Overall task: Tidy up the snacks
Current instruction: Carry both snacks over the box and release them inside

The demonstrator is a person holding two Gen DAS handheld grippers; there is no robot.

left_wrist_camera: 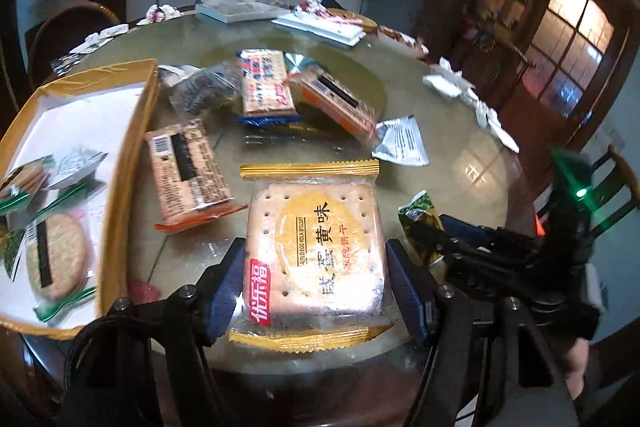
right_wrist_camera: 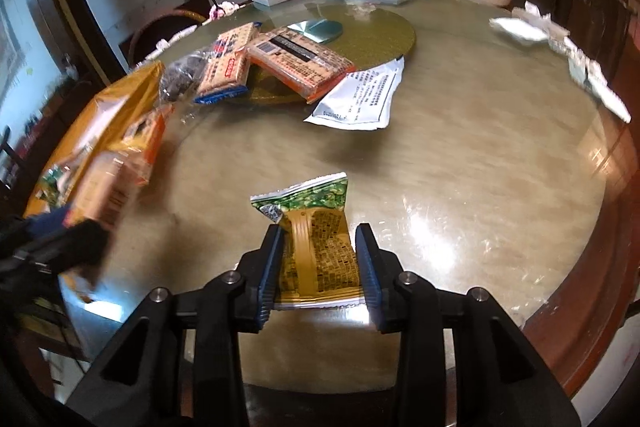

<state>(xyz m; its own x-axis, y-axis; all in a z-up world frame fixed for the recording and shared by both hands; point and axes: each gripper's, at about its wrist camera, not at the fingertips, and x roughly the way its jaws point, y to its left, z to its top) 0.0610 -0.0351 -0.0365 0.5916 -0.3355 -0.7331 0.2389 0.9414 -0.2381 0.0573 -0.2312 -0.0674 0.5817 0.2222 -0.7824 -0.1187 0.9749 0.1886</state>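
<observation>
Yellow-edged egg-yolk biscuit packet (left_wrist_camera: 316, 259) sits clamped between the left gripper (left_wrist_camera: 316, 287)'s widely spread fingers, above the glass counter (left_wrist_camera: 460, 155), just beside the gold-rimmed box (left_wrist_camera: 124, 163) holding round biscuits. Right gripper (right_wrist_camera: 320, 267)'s fingers, about half open, pinch a green-topped snack packet (right_wrist_camera: 316, 235) over the counter.

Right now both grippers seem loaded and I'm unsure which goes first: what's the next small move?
Probably swing the left gripper, shut on the egg yolk biscuit pack, leftward over the yellow-rimmed box, where round biscuit packs already lie. The right gripper, holding the green packet, is farther away.
</observation>
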